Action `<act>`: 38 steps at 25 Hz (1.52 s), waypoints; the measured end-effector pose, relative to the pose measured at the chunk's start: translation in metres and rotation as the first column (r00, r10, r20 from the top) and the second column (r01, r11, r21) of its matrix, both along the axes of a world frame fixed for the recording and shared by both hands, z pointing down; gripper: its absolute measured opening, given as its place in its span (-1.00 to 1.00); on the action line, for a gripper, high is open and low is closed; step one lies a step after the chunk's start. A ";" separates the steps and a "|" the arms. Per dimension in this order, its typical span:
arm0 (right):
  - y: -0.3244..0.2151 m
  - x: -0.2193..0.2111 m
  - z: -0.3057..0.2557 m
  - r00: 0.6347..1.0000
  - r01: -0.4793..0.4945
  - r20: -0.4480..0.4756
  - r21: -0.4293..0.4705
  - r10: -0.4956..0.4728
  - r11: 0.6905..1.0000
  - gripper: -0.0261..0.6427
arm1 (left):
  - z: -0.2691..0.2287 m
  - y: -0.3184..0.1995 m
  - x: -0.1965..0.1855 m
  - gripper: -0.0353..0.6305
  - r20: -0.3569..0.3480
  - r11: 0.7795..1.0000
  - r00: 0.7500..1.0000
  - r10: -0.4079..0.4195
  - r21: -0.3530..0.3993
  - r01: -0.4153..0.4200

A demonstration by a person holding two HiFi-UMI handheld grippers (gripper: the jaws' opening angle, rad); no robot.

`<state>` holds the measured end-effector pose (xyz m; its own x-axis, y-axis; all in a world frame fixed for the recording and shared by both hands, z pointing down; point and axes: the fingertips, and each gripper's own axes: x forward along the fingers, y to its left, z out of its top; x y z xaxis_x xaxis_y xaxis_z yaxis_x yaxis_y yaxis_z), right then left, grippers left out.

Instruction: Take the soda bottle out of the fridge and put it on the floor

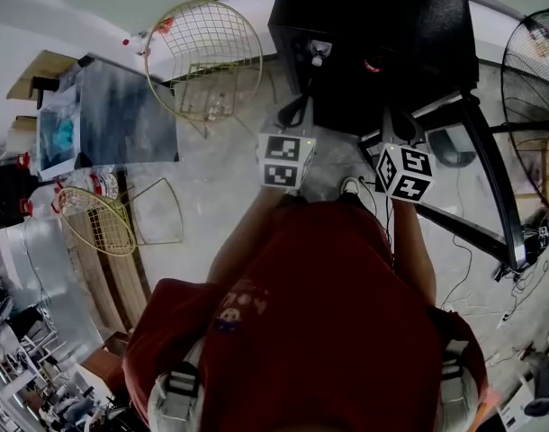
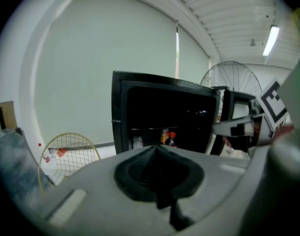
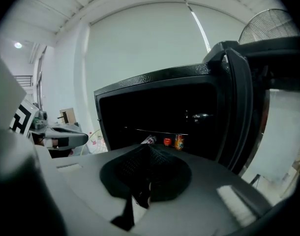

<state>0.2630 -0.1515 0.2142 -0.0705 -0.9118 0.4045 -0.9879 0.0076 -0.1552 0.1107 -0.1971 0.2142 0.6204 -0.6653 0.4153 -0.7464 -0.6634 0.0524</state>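
Note:
The black fridge [image 1: 373,43] stands open ahead of me, with its door [image 1: 490,178] swung to the right. On its dark shelf stand small bottles: an orange soda bottle [image 3: 179,141] with a red-capped one [image 3: 167,141] beside it, and the same orange bottle [image 2: 165,136] shows in the left gripper view. My left gripper [image 1: 299,106] [image 2: 156,149] and right gripper [image 1: 393,120] [image 3: 147,147] are held side by side in front of the fridge, short of the shelf. Both are shut with nothing between the pads.
A gold wire basket [image 1: 202,57] stands left of the fridge and another [image 1: 99,219] lies nearer on the left. A standing fan [image 1: 535,106] is at the right. Cables [image 1: 472,277] trail over the floor. A cluttered table [image 1: 103,120] is at far left.

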 end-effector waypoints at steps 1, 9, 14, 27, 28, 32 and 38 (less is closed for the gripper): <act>0.000 0.002 0.001 1.000 0.007 0.002 0.000 -0.007 1.000 -0.92 | 0.001 0.001 0.003 -0.89 0.005 1.000 1.000 -0.004 0.001 0.004; -0.004 0.014 0.007 1.000 0.022 0.010 -0.008 -0.022 1.000 -0.92 | -0.002 0.003 0.011 -0.89 0.009 0.999 0.999 -0.046 0.008 0.046; -0.008 0.017 0.013 0.999 0.033 -0.009 -0.014 -0.033 0.999 -0.92 | -0.002 0.001 0.014 -0.89 0.002 0.998 0.998 -0.060 0.012 0.060; -0.046 0.014 0.035 0.998 0.041 -0.059 0.038 -0.039 0.998 -0.66 | 0.002 0.001 0.013 -0.89 0.003 0.997 0.997 -0.081 0.021 0.081; -0.050 0.014 0.037 0.997 0.043 -0.063 0.040 -0.041 0.998 -0.64 | 0.003 0.001 0.012 -0.89 0.004 0.996 0.996 -0.084 0.022 0.084; -0.065 0.018 0.048 0.997 0.045 -0.067 0.035 -0.042 0.998 -0.51 | 0.002 0.002 0.012 -0.89 0.005 0.996 0.997 -0.082 0.026 0.082; -0.085 0.016 0.063 0.996 0.059 -0.073 0.015 -0.057 0.998 -0.43 | 0.001 0.001 0.007 -0.89 0.009 0.996 0.996 -0.092 0.022 0.092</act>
